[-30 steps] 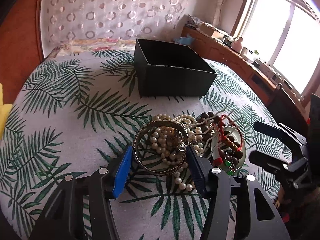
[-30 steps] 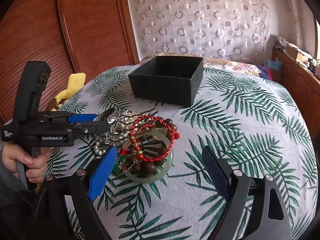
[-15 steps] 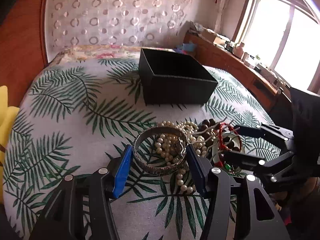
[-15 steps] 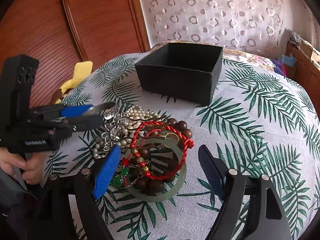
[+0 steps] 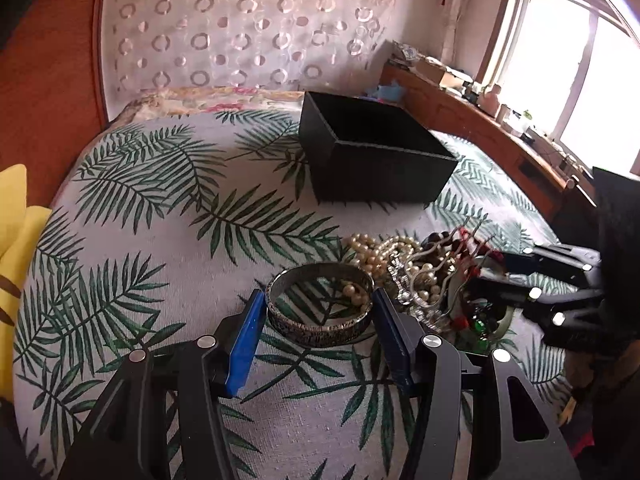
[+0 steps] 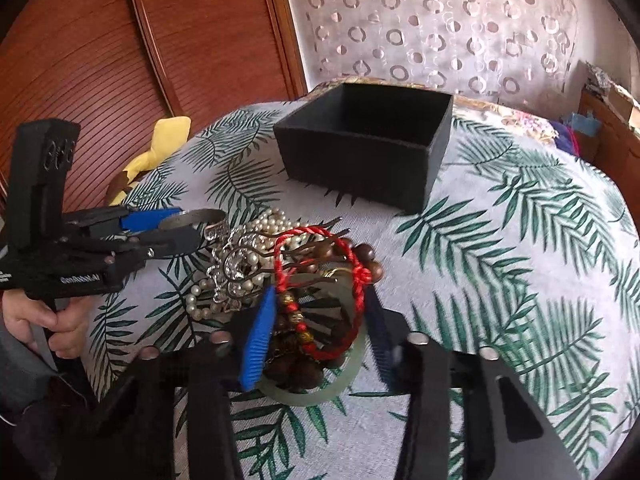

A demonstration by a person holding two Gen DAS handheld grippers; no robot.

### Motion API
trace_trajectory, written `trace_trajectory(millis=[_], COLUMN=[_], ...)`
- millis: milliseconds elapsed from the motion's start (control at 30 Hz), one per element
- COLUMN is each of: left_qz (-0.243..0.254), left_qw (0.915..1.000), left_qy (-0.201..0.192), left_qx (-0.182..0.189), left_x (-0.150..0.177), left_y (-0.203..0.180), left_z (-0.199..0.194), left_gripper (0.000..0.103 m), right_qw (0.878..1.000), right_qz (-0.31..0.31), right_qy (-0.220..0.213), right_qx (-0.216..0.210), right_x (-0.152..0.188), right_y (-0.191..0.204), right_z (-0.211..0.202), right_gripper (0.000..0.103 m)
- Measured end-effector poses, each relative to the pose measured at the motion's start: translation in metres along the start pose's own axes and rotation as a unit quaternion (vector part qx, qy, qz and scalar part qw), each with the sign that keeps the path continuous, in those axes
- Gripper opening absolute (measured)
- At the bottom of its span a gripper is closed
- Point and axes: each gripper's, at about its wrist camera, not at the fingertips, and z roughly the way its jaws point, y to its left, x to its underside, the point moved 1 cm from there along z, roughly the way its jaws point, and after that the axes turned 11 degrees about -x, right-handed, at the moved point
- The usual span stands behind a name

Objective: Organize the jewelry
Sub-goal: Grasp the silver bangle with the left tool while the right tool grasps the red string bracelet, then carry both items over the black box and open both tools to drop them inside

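Left wrist view, silver bangle (image 5: pixel 320 312) clamped between left tongs (image 5: pixel 319 322).

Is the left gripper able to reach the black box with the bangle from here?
Probably yes: the left gripper grips the silver bangle, and only bare cloth lies before the open black box.

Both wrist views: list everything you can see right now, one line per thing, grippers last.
box: one, black, open top, far side of table.
silver bangle: one, between left gripper's fingers.
pearl necklace: one strand, cream, in the pile.
red cord bracelet: one, on the pile.
brown bead bracelet: one, inside jade bangle.
jade bangle: one, pale green, under pile.
hair pins: silver, count unclear.
tablecloth: one, white, green leaves.
yellow cloth: one, table's left edge.
left gripper: closed on silver bangle.
right gripper: around bracelets, grip unclear.
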Motion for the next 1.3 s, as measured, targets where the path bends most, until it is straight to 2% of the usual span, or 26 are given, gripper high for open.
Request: trace_trajectory(millis=[100, 200, 333, 600, 900, 1300], left_qz=[0.007, 0.017, 0.034, 0.052, 0.028, 0.034], left_qw=[0.9999, 0.9995, 0.9986, 0.9976, 0.9987, 0.9970], left_qy=[0.010, 0.012, 0.014, 0.010, -0.018, -0.059], left_qx=[-0.012, -0.022, -0.037, -0.045, -0.038, -0.037], left_x=[0.002, 0.002, 0.001, 0.000, -0.008, -0.057], left_y=[-0.002, -0.004, -0.010, -0.012, -0.002, -0.006], left_z=[0.006, 0.008, 0.010, 0.012, -0.005, -0.012], left_gripper=[0.052, 0.052, 0.054, 0.053, 0.053, 0.053], right_qw=[1.000, 1.000, 0.999, 0.997, 0.996, 0.996], right_qz=[-0.004, -0.011, -0.021, -0.029, -0.042, -0.045], right_qy=[-0.009, -0.017, -0.027, -0.058, -0.060, -0.049], right_qx=[0.006, 0.006, 0.014, 0.034, 0.047, 0.054], right_x=[-0.003, -0.004, -0.006, -0.019, -0.045, -0.097], right_y=[-0.002, -0.001, 0.001, -0.004, -0.013, -0.041], right_z=[-0.007, -0.016, -0.025, -0.042, -0.039, -0.009], right_gripper=[0.036, 0.024, 0.020, 0.018, 0.018, 0.018])
